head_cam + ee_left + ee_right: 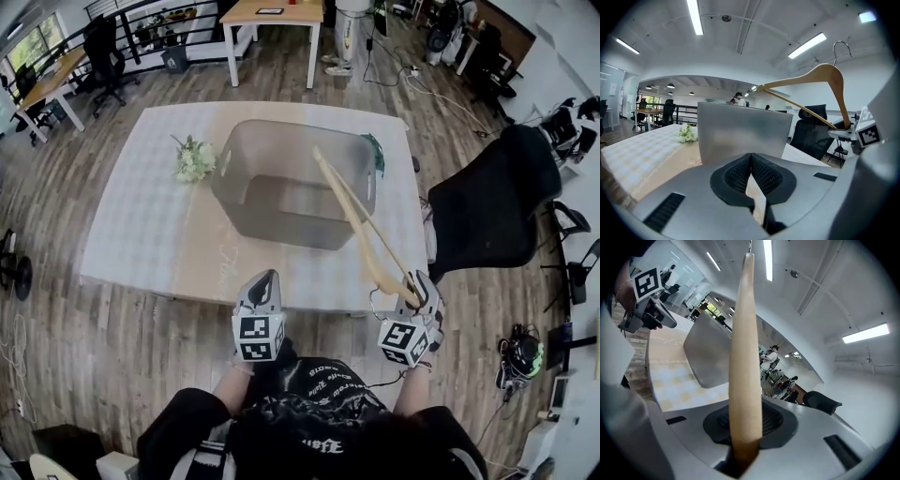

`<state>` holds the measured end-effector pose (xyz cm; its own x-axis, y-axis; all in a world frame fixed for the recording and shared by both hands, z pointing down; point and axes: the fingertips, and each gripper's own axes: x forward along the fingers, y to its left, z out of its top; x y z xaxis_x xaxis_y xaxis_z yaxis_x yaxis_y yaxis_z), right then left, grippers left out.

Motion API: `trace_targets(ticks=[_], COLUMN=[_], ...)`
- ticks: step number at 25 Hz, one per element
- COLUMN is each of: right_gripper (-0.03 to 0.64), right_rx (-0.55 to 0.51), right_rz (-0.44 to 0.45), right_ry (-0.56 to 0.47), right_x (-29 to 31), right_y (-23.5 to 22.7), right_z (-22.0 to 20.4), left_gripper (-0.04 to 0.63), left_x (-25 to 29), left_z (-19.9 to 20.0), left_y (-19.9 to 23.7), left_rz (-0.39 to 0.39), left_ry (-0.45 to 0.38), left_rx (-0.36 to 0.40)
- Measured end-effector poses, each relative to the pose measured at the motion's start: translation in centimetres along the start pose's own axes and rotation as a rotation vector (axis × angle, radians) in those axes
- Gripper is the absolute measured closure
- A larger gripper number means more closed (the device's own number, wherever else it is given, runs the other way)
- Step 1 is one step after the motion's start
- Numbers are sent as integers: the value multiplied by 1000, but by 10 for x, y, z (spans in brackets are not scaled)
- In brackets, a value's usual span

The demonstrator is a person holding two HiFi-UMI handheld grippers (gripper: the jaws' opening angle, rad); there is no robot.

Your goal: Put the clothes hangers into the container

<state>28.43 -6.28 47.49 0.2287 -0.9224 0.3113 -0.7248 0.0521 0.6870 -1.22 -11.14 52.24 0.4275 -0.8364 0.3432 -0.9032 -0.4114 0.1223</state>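
Observation:
A wooden clothes hanger (361, 223) is clamped in my right gripper (413, 292), which is shut on one arm end of it. The hanger reaches up and away over the grey plastic container (281, 202) on the table. In the right gripper view the hanger (746, 357) rises straight from between the jaws. My left gripper (265, 281) is shut with nothing in it, its pads touching, at the table's near edge. From the left gripper view the container (740, 131) stands just ahead and the hanger (820, 89) shows at upper right with its metal hook up.
A small bunch of white flowers (194, 159) lies on the table (141, 225) left of the container. A black office chair (492, 206) stands at the table's right side. A green item (376, 150) hangs at the container's far right rim.

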Motion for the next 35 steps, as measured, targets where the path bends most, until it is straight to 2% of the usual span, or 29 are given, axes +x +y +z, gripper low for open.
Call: trace_targets(ticks=[7, 15, 19, 28, 35], right_gripper=[546, 546, 546, 546, 546], right_rx=[26, -41, -67, -131, -248], right_rz=[-22, 13, 22, 95, 153], right_ry=[20, 63, 58, 45, 36], right_x=[44, 75, 90, 113, 144], right_y=[1, 1, -1, -27, -52], right_z=[45, 80, 93, 106, 125], left_gripper=[575, 574, 575, 574, 575], left_x=[46, 69, 73, 76, 78], left_z=[27, 42, 42, 36, 41], left_y=[57, 101, 116, 112, 111], left_rz=[-23, -47, -34, 8, 56], left_ry=[-9, -5, 3, 22, 24], left_rx=[-4, 20, 14, -17, -28])
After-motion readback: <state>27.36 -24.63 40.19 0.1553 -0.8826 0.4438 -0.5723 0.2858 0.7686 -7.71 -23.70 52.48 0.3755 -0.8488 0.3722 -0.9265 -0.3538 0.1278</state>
